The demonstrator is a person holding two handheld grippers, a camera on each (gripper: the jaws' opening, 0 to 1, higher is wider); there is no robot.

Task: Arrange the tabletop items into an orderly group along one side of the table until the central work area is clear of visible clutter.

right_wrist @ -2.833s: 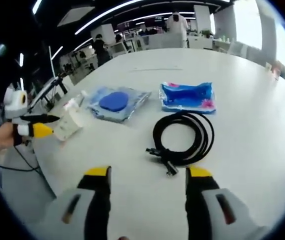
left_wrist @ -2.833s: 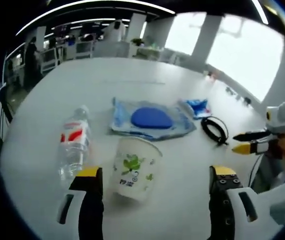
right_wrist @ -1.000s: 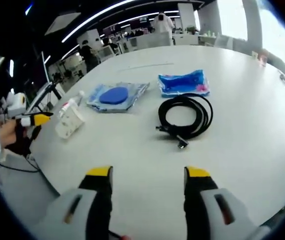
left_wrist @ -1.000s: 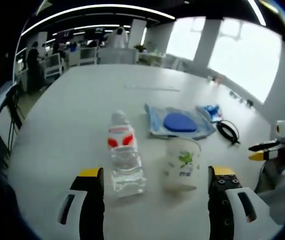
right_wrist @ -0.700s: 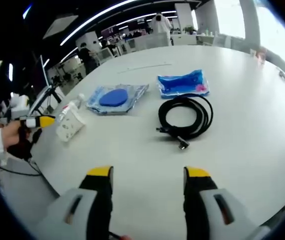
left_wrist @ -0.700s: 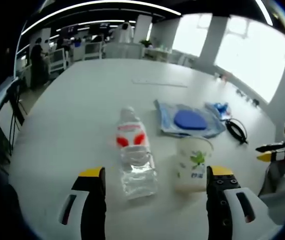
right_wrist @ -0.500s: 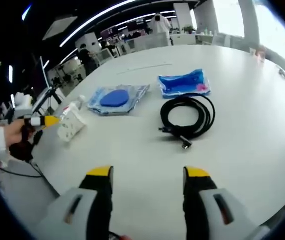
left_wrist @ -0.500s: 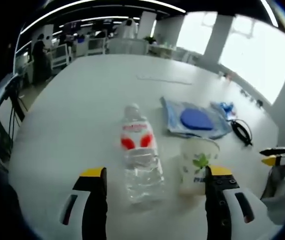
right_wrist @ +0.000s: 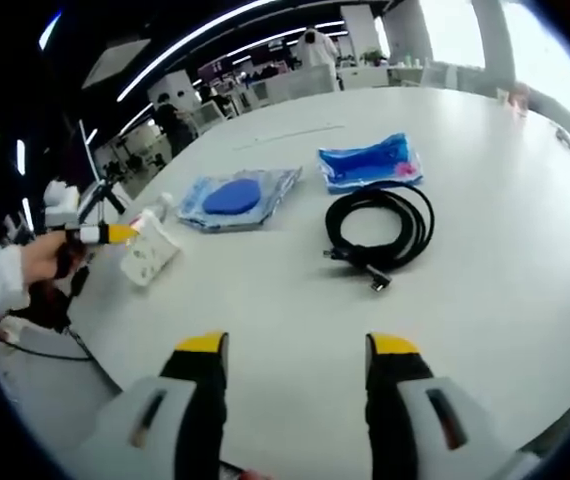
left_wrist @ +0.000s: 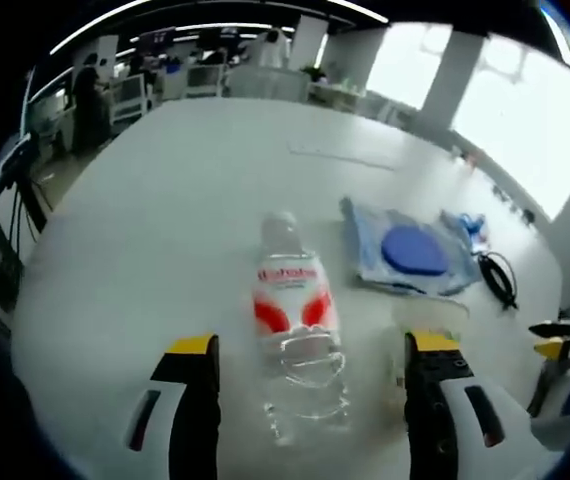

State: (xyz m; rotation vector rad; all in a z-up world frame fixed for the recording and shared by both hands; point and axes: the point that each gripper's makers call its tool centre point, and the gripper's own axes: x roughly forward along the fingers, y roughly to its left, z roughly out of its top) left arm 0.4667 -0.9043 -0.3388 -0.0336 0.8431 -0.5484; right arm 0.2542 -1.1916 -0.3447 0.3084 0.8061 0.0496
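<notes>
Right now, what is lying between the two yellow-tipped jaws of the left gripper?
In the left gripper view, a clear water bottle with a red label lies on the white table, in the gap between the open left gripper's jaws. A paper cup sits by the right-hand jaw.

Your white tabletop point(right_wrist: 525, 250) carries a lying water bottle point(left_wrist: 295, 320), paper cup point(right_wrist: 150, 255), two blue packets point(right_wrist: 230, 200) and coiled cable point(right_wrist: 380, 235).
</notes>
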